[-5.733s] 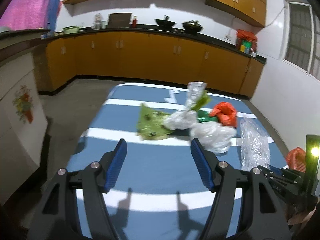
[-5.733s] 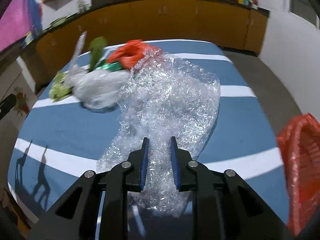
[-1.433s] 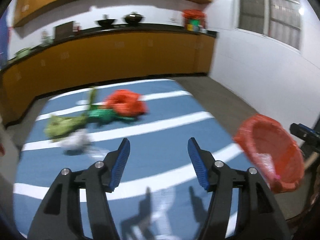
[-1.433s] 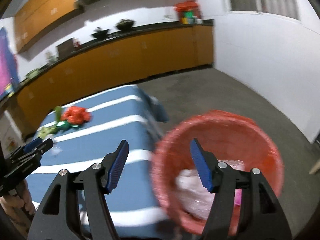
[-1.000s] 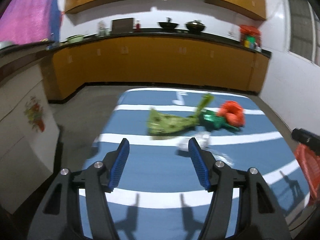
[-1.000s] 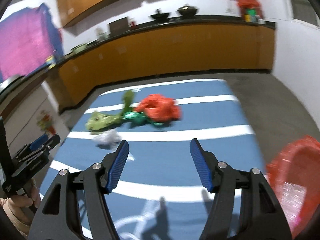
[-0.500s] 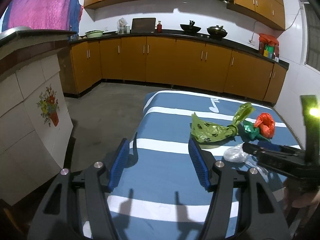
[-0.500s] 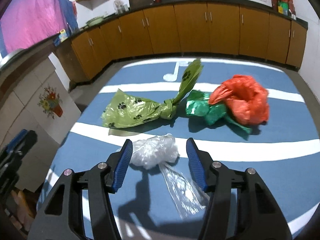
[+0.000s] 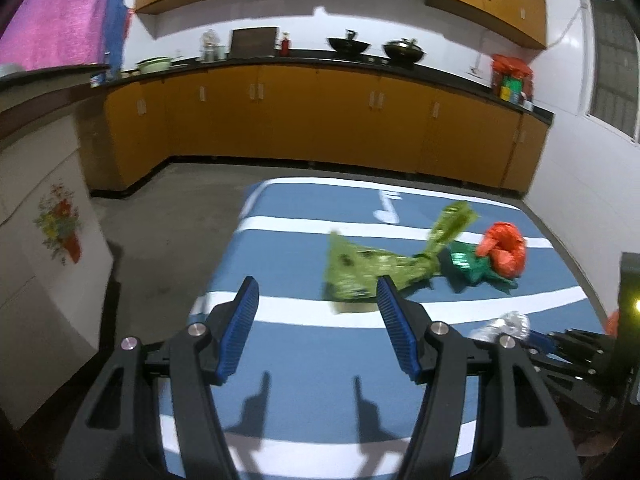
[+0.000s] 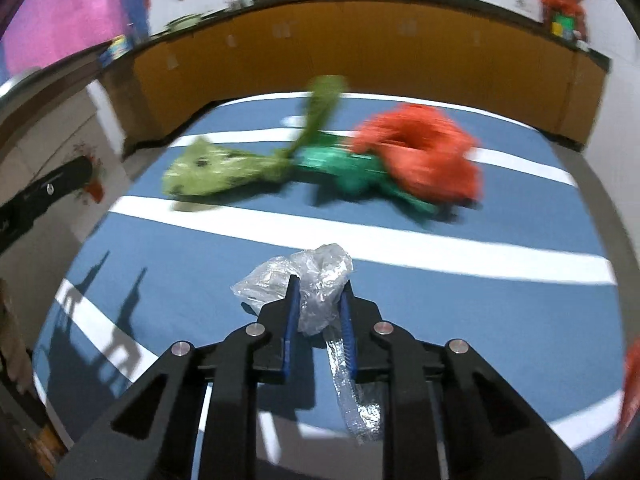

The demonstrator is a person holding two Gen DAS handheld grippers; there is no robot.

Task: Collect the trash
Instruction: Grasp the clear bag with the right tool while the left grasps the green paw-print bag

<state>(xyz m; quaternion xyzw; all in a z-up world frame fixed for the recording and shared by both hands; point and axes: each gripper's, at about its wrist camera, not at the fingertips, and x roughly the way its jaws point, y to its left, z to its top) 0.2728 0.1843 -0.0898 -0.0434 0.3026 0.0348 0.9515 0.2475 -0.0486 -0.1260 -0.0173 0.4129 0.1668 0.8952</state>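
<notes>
While right tool point(image 10: 318, 300) closes, clear wrapper point(image 10: 312, 280) trails toward camera.

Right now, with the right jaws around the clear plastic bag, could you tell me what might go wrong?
1. The right gripper is closing on only part of the crumpled clear plastic bag; the thin film could slip out when lifted.
2. Its long tail trails on the blue striped cloth and may drag or snag.
3. The left gripper hovers open nearby, so the two could collide.

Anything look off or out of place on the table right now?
Only the expected litter: a light green bag, a dark green wrapper and an orange bag lie crumpled together, while the right gripper is closing on clear plastic.
</notes>
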